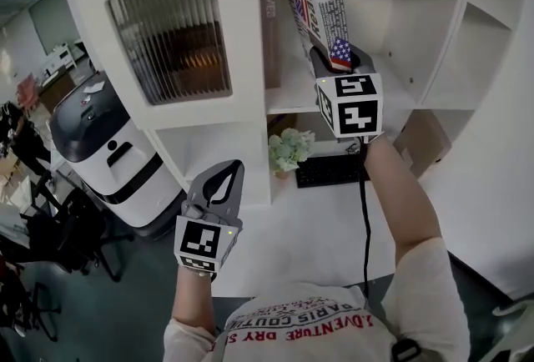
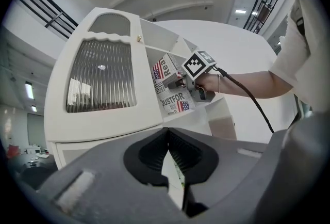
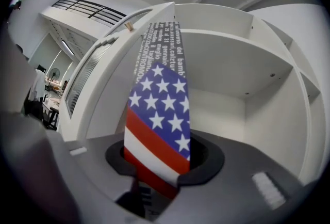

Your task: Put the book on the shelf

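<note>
White shelving fills the upper half of the head view, with a ribbed glass cabinet door (image 1: 171, 35) at the upper left and open compartments to its right. Below the shelf unit (image 1: 442, 35), a white desk surface (image 1: 309, 235) carries a small bunch of pale flowers (image 1: 290, 148) and a dark keyboard (image 1: 329, 170) just right of them. A black and white machine (image 1: 108, 143) stands on the floor at the left edge.

Right of centre, the right gripper (image 1: 331, 60) reaches up into the upper open compartment, its jaws clamped on the book (image 1: 321, 10). The book has a stars-and-stripes flag on its cover. It sits inside that compartment, tilted toward the upper left, with a brown upright spine (image 1: 269, 27) just to its left. The right gripper view shows the flag cover rising from between the jaws. Whether the book's bottom edge touches the shelf board cannot be told.

The left gripper (image 1: 236, 165) hangs low at lower centre-left, well apart from the shelf, with its jaws closed together on nothing. A black cable (image 1: 363, 210) runs down along the person's right forearm.
</note>
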The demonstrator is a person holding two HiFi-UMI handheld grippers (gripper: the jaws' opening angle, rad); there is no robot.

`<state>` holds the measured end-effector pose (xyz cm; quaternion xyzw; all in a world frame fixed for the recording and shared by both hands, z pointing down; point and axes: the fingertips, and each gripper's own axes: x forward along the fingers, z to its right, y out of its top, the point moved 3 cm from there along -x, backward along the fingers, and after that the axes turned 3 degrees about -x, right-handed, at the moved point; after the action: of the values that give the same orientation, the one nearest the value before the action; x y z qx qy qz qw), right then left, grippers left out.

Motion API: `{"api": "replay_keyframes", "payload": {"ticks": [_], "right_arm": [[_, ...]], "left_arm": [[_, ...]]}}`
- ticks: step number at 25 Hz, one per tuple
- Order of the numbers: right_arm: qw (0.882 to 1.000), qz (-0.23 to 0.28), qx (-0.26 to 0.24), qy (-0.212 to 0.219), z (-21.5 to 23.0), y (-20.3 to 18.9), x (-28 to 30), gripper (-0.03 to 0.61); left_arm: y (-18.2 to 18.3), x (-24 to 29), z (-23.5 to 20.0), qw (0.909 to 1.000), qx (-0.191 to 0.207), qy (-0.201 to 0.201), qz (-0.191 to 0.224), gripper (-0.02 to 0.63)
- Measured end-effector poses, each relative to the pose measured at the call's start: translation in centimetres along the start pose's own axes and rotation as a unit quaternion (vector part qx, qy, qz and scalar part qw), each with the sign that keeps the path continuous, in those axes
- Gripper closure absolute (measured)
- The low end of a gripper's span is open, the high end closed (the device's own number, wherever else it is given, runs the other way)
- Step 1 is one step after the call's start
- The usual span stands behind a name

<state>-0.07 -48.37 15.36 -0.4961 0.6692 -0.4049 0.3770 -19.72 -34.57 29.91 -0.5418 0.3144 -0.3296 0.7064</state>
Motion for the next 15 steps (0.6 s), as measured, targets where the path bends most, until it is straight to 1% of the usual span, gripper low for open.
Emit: {"api": "replay_keyframes", "payload": {"ticks": [4, 8, 15], "right_arm": [[1.000, -0.005, -0.011, 0.014, 0.0, -0.2, 2.6, 0.417], [1.000, -0.004, -0.014, 0.016, 0.1, -0.6, 4.6, 0.417], [0.999, -0.006, -0.022, 0.029, 0.0, -0.9, 7.3, 0.417]], "left_arm": [[-0.2, 1.7, -0.6, 1.0000, 0.001, 0.010, -0.001, 0.607], [-0.4, 3.2, -1.0, 0.9998, -0.001, 0.018, -0.003, 0.607], [-0.3, 5.1, -1.4, 0.9998, -0.002, 0.022, -0.002, 0.607]]}}
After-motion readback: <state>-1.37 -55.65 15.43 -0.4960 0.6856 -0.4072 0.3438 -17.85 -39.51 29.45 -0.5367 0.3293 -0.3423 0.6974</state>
